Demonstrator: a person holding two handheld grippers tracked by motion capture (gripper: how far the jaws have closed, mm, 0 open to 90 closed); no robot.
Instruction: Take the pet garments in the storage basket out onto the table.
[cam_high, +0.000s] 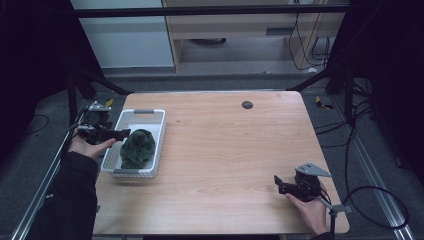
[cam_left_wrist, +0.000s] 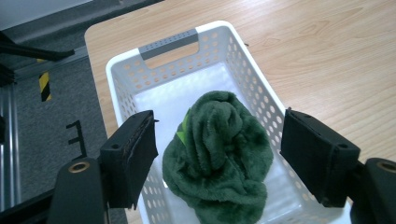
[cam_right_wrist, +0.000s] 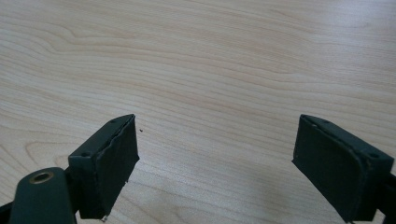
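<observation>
Both grippers spread; green towel (cam_left_wrist: 219, 154) bunched lengthwise along the basket (cam_left_wrist: 122, 74), unheld

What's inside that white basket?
A crumpled dark green cloth lies in the white basket, with a light green bit showing at one fold. Anything beneath the cloth is covered.

The left gripper (cam_left_wrist: 217, 161) hangs with its two black fingers (cam_left_wrist: 133, 156) spread wide. Between them lies a crumpled dark green fleecy cloth (cam_left_wrist: 219, 163) in a white perforated plastic basket (cam_left_wrist: 168, 44), on the light wooden tabletop (cam_left_wrist: 327, 51) beyond the fingers.
</observation>
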